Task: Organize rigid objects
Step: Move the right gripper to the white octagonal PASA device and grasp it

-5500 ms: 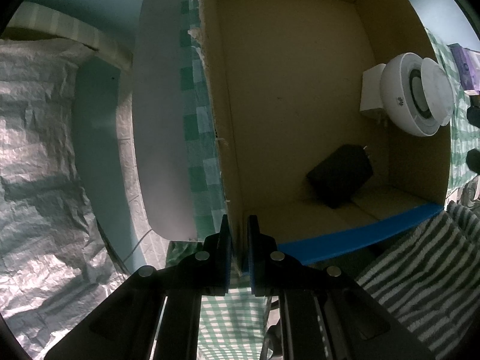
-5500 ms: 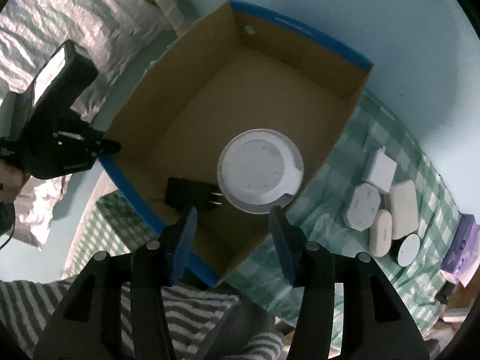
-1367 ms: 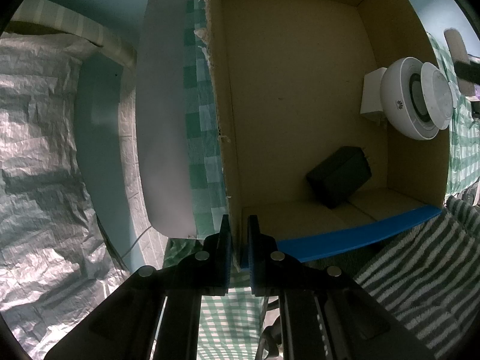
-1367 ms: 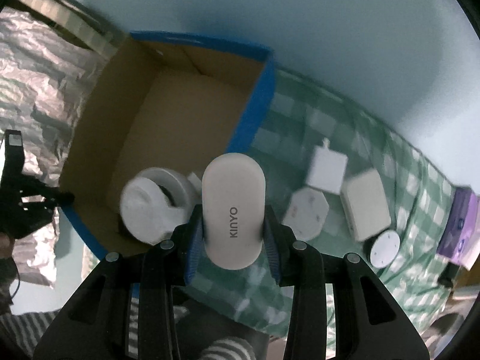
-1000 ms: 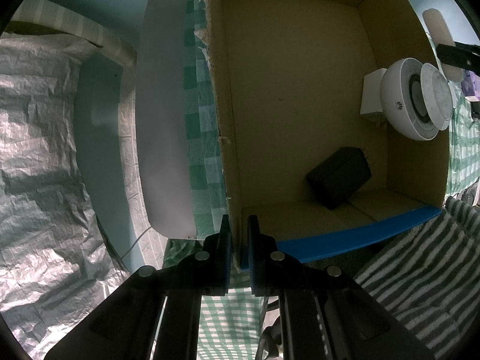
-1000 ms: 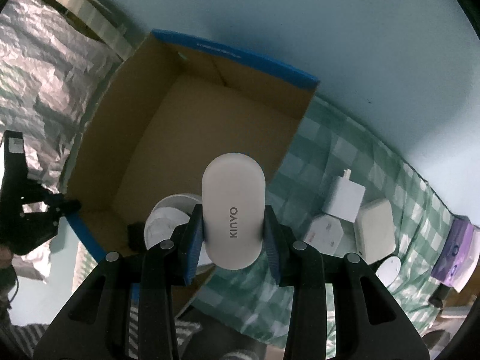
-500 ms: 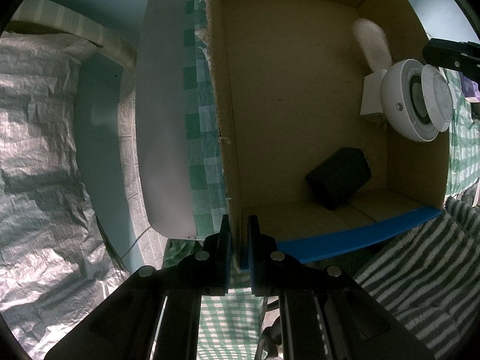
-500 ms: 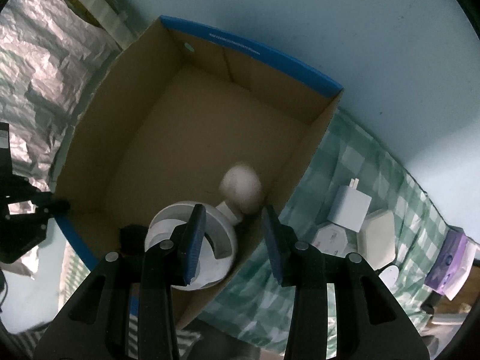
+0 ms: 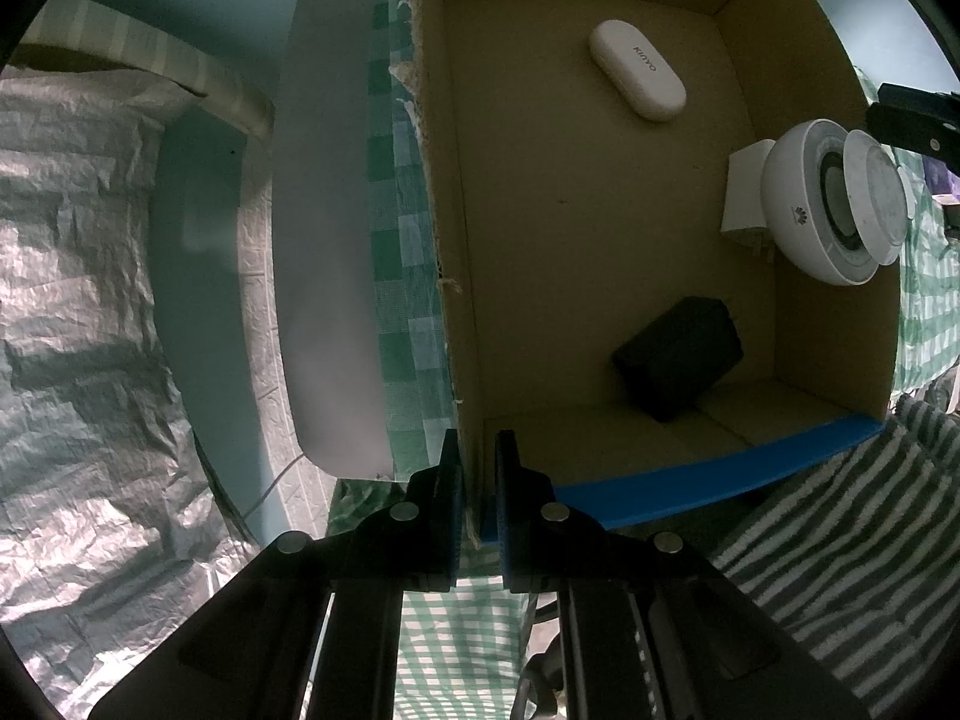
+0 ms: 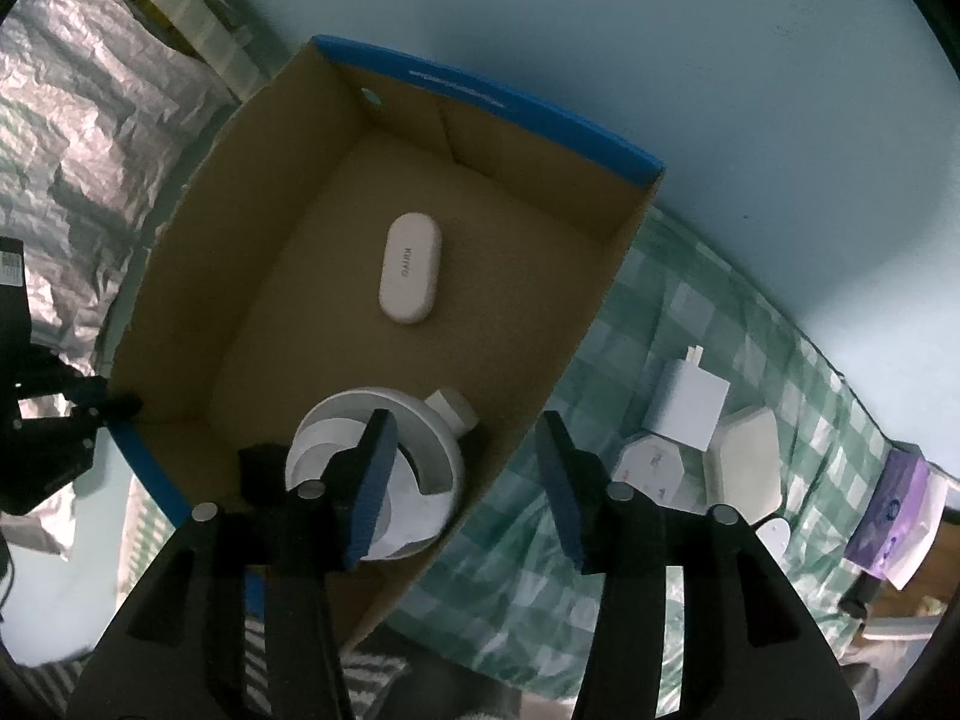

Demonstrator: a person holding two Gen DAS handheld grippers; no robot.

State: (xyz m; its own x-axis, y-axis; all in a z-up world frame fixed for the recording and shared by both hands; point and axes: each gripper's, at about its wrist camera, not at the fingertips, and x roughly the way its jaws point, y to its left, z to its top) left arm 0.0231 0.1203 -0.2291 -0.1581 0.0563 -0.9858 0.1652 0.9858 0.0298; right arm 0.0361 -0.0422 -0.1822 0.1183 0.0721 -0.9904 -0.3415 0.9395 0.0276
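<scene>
A: Dropped since a second ago: white pill-shaped case [image 10: 411,268] was pinched in the right gripper [image 10: 465,480], now it lies flat on the floor of the cardboard box [image 10: 600,276], well apart from the jaws.

B: Left wrist view?

A: Left gripper [image 9: 478,501] pinches the near wall of the cardboard box [image 9: 465,300], jaws pressed together on it. Case [image 9: 636,69] lies toward the far end, well clear of those jaws. Round white device [image 9: 834,201] leans at the right wall, black adapter [image 9: 678,357] nearer.

B: Right wrist view?

A: Right jaws spread and opening, nothing between them. They hang over the box's edge, above the round white device [image 10: 375,474]. White chargers [image 10: 690,405] sit outside on the green checked cloth [image 10: 630,372].
</scene>
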